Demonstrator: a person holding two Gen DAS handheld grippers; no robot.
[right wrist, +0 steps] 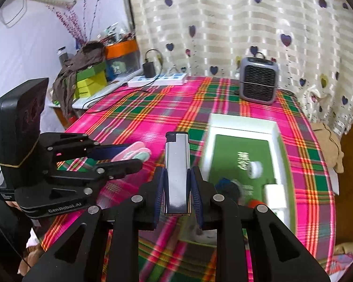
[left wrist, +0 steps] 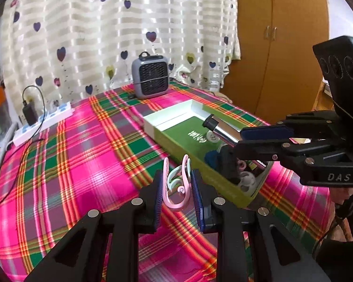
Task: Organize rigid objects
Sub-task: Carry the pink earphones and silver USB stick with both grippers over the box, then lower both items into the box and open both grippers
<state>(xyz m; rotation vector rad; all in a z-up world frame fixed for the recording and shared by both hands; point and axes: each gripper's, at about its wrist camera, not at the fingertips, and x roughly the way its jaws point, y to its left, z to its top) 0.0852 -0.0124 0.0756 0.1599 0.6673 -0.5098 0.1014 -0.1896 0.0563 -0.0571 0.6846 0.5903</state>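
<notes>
Over the plaid-covered worktop point(left wrist: 87, 155) both pairs of tongs are busy at once. Look at the left tongs point(left wrist: 177, 195): their blue pads are squeezed in against a bundle of curly plastic clips point(left wrist: 178, 183), pink ones with a pale mint one tucked among them, lifted just off the cloth beside the near long wall of the green-and-white box point(left wrist: 183, 150). And the right tongs point(right wrist: 177, 192) have a silver lighter point(right wrist: 177, 171) clamped between their pads, standing upright with its black cap on top, held just to the left of the box in the right wrist view. From the left camera that lighter point(left wrist: 220, 129) reaches in over the box's green floor, cap end pointing toward the middle. Inside the box, a small white round piece point(right wrist: 255, 169) sits on the green bottom near the printed lettering, and at the near end there is a huddle of bits, something dark blue, something white, something pinkish, too blurred to name properly. At the far edge of the worktop, by the heart-print curtain point(left wrist: 106, 35), stands a small grey fan heater point(left wrist: 150, 77), and along the far left edge lies a white power strip point(left wrist: 44, 122) with a black adapter point(left wrist: 29, 114) plugged in.
</notes>
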